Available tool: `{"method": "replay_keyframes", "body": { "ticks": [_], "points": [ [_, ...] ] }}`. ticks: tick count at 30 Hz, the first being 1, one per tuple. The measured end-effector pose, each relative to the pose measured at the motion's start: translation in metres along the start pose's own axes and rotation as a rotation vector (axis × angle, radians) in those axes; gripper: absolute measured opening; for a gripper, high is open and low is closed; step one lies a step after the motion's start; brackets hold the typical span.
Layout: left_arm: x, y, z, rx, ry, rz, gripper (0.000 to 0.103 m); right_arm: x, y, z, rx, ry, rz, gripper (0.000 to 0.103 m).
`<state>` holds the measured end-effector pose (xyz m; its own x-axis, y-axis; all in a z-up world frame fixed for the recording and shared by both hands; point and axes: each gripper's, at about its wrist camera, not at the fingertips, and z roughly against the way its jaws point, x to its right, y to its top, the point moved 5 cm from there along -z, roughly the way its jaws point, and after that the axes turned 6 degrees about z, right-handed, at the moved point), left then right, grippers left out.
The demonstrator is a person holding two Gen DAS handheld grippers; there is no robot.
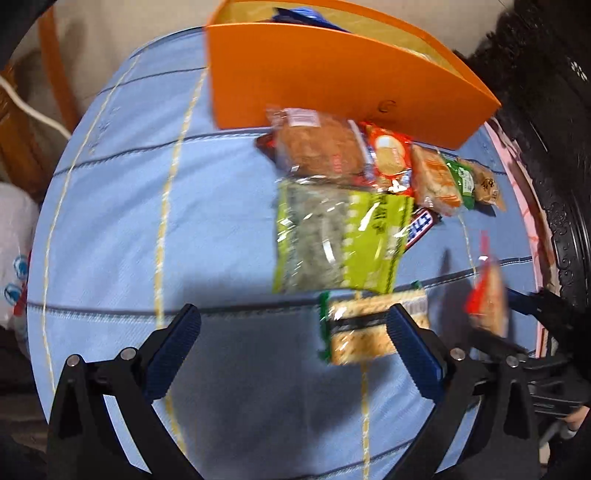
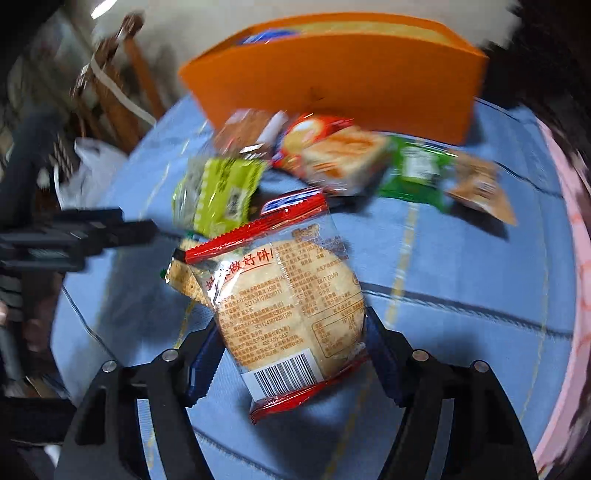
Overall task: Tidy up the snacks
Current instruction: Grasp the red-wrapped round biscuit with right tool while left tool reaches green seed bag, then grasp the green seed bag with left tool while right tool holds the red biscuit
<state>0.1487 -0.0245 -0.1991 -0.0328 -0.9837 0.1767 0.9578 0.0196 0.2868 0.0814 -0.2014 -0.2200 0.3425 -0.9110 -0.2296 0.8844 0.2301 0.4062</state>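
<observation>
My right gripper point(image 2: 291, 339) is shut on a red-edged clear packet with a round biscuit point(image 2: 288, 299), held above the blue cloth; it also shows blurred in the left wrist view point(image 1: 487, 295). My left gripper point(image 1: 295, 325) is open and empty over the cloth. A green-edged cracker packet point(image 1: 365, 328) lies just by its right finger point(image 1: 410, 350), apart from it. A pile of snacks lies before the orange box point(image 1: 332, 81): a green-yellow packet point(image 1: 340, 240), a brown bun packet point(image 1: 317, 144), a red biscuit packet point(image 1: 391, 158) and several more.
The orange box point(image 2: 343, 88) stands open at the far side with a blue packet point(image 1: 299, 14) inside. A pink table edge point(image 2: 569, 258) and dark carved furniture point(image 1: 554, 147) are on the right. A white plastic bag point(image 2: 92, 170) and a wooden chair point(image 2: 114, 96) are on the left.
</observation>
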Motion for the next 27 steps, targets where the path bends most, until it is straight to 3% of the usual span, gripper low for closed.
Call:
{"method": "replay_keyframes", "body": {
  "ticks": [8,13,14,16,18,21,25,27],
  "points": [
    [0.04,0.02,-0.034,-0.066,-0.125,0.042,0.099,0.026,-0.021,0.015,0.001,0.014,-0.107,0.072],
    [0.046,0.03,-0.054,-0.071,-0.056,0.026,0.098,0.026,-0.02,0.013,0.0,0.034,-0.111,0.072],
    [0.045,0.031,-0.052,-0.055,-0.029,0.008,0.083,0.025,-0.015,0.009,0.0,0.035,-0.108,0.072],
    [0.045,0.029,-0.049,-0.045,-0.005,-0.042,0.076,0.023,-0.01,0.005,-0.001,0.04,-0.105,0.072],
    [0.041,0.028,-0.039,-0.032,-0.034,-0.054,0.05,0.02,-0.004,0.004,0.002,0.049,-0.096,0.072],
    [0.028,0.026,-0.024,-0.04,-0.113,-0.031,0.038,0.011,0.006,0.001,0.003,0.063,-0.068,0.072],
    [0.021,0.026,-0.017,-0.047,-0.162,-0.01,0.039,-0.002,0.015,0.0,0.002,0.079,-0.039,0.073],
    [0.022,0.026,-0.02,-0.049,-0.164,-0.011,0.053,-0.006,0.016,0.001,0.0,0.084,-0.026,0.073]
  ]
}}
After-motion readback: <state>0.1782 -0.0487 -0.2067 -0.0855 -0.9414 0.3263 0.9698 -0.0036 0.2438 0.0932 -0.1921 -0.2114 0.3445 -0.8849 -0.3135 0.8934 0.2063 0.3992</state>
